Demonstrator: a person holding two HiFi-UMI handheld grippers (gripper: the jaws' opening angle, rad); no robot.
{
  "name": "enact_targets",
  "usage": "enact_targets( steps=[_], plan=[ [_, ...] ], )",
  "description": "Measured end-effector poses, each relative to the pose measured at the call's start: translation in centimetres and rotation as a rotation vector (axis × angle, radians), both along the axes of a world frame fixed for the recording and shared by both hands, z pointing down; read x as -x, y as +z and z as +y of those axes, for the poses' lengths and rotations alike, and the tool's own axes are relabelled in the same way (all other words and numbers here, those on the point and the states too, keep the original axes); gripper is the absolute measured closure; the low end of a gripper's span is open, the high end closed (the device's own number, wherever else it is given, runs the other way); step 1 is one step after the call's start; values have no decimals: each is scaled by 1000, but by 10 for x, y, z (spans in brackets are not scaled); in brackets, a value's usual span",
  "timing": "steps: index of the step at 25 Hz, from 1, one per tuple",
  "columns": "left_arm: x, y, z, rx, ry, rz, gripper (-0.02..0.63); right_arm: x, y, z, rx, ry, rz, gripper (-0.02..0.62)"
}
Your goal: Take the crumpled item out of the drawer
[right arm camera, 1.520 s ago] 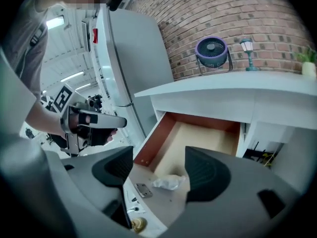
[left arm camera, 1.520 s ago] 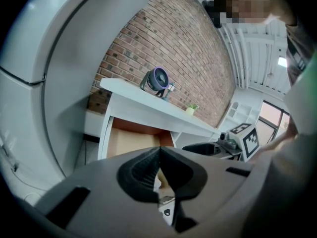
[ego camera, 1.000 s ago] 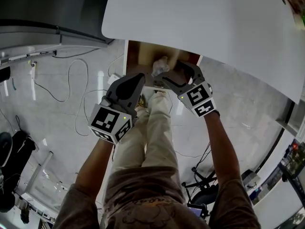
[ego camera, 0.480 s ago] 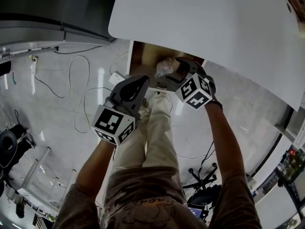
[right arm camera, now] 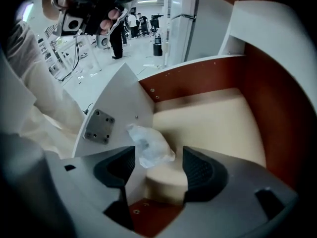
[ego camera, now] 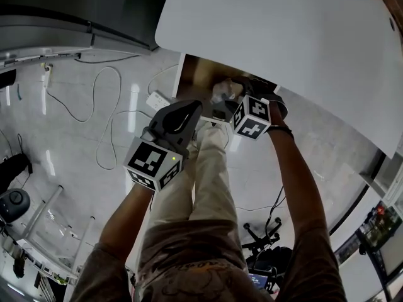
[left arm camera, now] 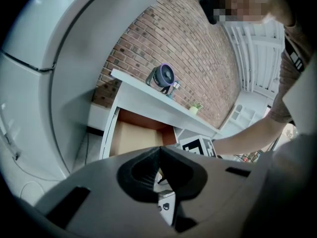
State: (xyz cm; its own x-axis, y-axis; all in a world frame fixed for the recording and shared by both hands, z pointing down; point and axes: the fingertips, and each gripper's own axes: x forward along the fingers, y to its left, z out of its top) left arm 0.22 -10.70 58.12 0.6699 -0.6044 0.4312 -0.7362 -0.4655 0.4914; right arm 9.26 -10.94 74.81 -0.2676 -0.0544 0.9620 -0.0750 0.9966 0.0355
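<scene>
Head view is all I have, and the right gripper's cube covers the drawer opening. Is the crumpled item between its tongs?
Observer: Yes. The right gripper view shows the crumpled clear plastic between the right gripper tongs. They are closing, and the pads are not pressing on it yet.
Operator: Anything else in the drawer?
Observer: Not in the part that shows. The drawer has a bare tan floor and red-brown walls.
Operator: Left gripper?
Observer: The left gripper tongs are together with nothing between them.
</scene>
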Motion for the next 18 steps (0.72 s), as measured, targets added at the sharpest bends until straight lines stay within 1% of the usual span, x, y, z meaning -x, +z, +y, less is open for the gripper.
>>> enact_targets(
  steps=[4,9,12,15,18],
  plan=[
    [-3,1,0,10,-8,0,598,-5,10,2,29,-64,42,288],
    [-2,2,-1,17,-24,-1,598,-5,19,2,56,-93,52,291],
    [2,4,-3,21,-36,-2,598,-3,25,2,81,-79,54,302],
    [6,6,-6,28,-51,-2,598,-3,30,0,88,-68,65,334],
    [6,6,-9,29,-61,3,598,-1,33,-1,95,-62,62,353]
  ],
)
